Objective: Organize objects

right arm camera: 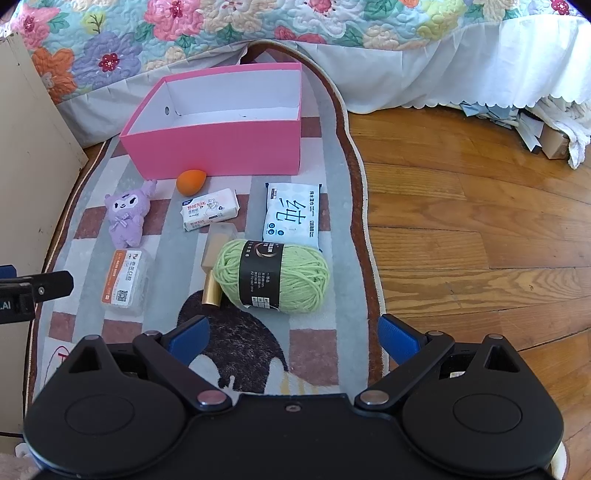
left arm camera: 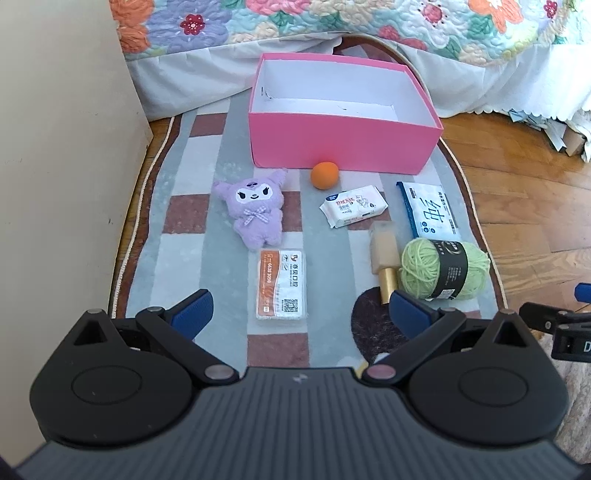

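An open, empty pink box (left arm camera: 343, 142) (right arm camera: 218, 146) stands at the far end of a rug. In front of it lie a purple plush toy (left arm camera: 253, 208) (right arm camera: 127, 216), an orange sponge egg (left arm camera: 324, 175) (right arm camera: 191, 181), a small wipes pack (left arm camera: 354, 206) (right arm camera: 208, 209), a large blue-white wipes pack (left arm camera: 430, 214) (right arm camera: 292, 216), a gold-capped bottle (left arm camera: 385, 258) (right arm camera: 216, 258), a green yarn ball (left arm camera: 443, 267) (right arm camera: 273, 275) and an orange-white flat box (left arm camera: 282, 286) (right arm camera: 125, 278). My left gripper (left arm camera: 301, 314) is open above the flat box's near end. My right gripper (right arm camera: 293, 338) is open just short of the yarn.
The patterned rug (left arm camera: 184, 240) (right arm camera: 325, 350) lies on a wooden floor (right arm camera: 461, 240). A cream cabinet wall (left arm camera: 62, 166) stands at the left. A bed with a floral quilt (right arm camera: 258, 26) and white skirt runs behind the box. Clutter sits under the bed at right (right arm camera: 546, 133).
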Available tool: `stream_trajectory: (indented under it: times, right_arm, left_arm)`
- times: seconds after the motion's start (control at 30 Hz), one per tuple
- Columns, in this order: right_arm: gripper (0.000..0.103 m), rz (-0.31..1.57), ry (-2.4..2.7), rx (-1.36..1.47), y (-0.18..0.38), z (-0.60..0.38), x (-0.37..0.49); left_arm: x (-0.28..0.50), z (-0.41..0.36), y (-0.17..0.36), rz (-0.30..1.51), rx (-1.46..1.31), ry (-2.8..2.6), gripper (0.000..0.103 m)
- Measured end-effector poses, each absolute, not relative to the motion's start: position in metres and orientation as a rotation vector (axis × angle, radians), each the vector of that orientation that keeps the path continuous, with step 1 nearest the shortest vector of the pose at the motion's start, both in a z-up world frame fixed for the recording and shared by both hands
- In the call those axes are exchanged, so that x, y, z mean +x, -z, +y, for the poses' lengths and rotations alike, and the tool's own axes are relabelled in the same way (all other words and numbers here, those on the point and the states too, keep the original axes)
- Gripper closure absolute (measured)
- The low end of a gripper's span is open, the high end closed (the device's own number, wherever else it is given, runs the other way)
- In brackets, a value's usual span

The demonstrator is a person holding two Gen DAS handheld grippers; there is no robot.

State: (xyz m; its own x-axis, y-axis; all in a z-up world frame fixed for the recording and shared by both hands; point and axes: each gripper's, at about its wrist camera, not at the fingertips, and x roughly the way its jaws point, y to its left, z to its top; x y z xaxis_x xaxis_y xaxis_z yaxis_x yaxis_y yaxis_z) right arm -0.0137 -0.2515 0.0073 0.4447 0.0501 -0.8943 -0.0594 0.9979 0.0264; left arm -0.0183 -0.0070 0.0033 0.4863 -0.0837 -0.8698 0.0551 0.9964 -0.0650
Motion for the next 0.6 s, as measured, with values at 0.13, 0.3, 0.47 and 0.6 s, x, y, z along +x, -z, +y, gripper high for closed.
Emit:
stream_trajectory:
  times: [0.13,0.3,0.47,0.6]
  right_arm:
    - [0.004,1.107,-0.069,-0.011,-0.007,-0.252,-0.014]
    - [0.004,1.103,-0.073,-0.022,-0.009,-0.249,-0.016]
    - [0.004,1.097,-0.081,-0.029,-0.012,-0.246,-0.018]
    - [0.004,1.098,-0.083,-0.031,-0.011,-0.245,-0.018]
  left_arm:
    - [-0.02,-0.005,-0.002,1.072,-0.039,0.09,0.003]
    - [-0.023,-0.004,0.0,1.094,-0.004,0.056,0.003]
    - [-0.022,0.0,0.003,1.126,-0.021,0.051,0.002]
    - [-0.02,0.004,0.009,1.158,-0.04,0.035,0.003]
